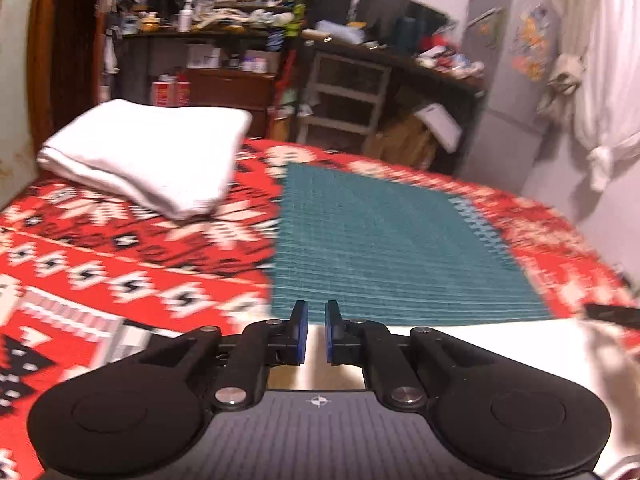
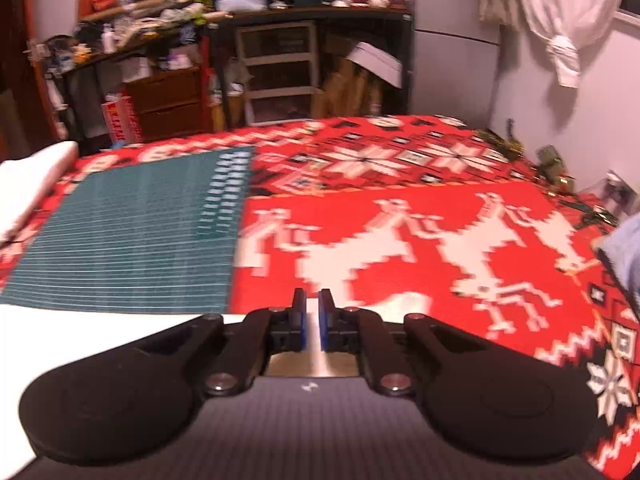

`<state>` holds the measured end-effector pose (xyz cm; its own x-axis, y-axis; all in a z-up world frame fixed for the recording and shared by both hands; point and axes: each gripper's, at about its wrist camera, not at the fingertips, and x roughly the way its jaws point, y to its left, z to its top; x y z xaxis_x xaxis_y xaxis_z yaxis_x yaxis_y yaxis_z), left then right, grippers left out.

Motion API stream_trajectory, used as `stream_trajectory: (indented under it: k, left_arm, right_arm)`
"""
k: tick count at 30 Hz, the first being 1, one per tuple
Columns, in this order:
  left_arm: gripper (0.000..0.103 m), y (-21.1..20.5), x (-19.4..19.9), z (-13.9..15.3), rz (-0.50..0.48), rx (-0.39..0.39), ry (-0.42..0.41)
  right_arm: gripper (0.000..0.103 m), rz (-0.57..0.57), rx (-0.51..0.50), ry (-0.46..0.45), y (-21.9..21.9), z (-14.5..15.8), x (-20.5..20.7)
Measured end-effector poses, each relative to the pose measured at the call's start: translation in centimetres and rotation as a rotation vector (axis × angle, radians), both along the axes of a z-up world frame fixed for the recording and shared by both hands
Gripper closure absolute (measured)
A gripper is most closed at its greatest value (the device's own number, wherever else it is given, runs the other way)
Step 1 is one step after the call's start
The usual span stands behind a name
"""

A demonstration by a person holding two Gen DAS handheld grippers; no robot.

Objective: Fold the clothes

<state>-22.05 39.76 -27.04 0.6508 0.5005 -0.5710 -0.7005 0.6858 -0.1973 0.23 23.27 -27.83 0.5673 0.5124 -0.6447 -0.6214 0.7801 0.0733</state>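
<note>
Both tools, left [image 1: 316, 314] and right [image 2: 312, 303], were clenched on a white garment's [image 1: 480, 334] edge. It lay across a green mat [image 1: 384, 240]. A folded white cloth [image 1: 148, 152] sat nearby.

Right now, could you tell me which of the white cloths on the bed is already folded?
The thick white folded cloth lying on the red patterned blanket, left of the teal mat; the other white cloth lies flat beneath both grippers.

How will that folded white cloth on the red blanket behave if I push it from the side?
The folded white cloth looks soft and thick, with rounded, sagging edges, so it would probably bunch or unfold rather than slide as one stiff block. It rests on a woven red blanket, which likely adds drag. It seems light and unbreakable.
</note>
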Motion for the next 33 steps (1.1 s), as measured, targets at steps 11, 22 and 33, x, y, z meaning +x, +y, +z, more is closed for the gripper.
stream_trajectory:
  k: [11,22,33]
  left_arm:
    - [0.100,1.6,-0.8,-0.8,0.035,0.000,0.044]
    - [0.062,5.1,-6.2,0.5,0.154,-0.137,-0.080]
    - [0.066,5.7,-3.9,-0.9,0.108,-0.253,-0.095]
  right_arm:
    - [0.096,0.156,0.001,0.041,4.2,-0.5,-3.9]
    - [0.090,-0.070,0.040,0.010,-5.9,0.3,2.9]
    - [0.057,-0.051,0.126,0.169,-8.1,-0.8,6.7]
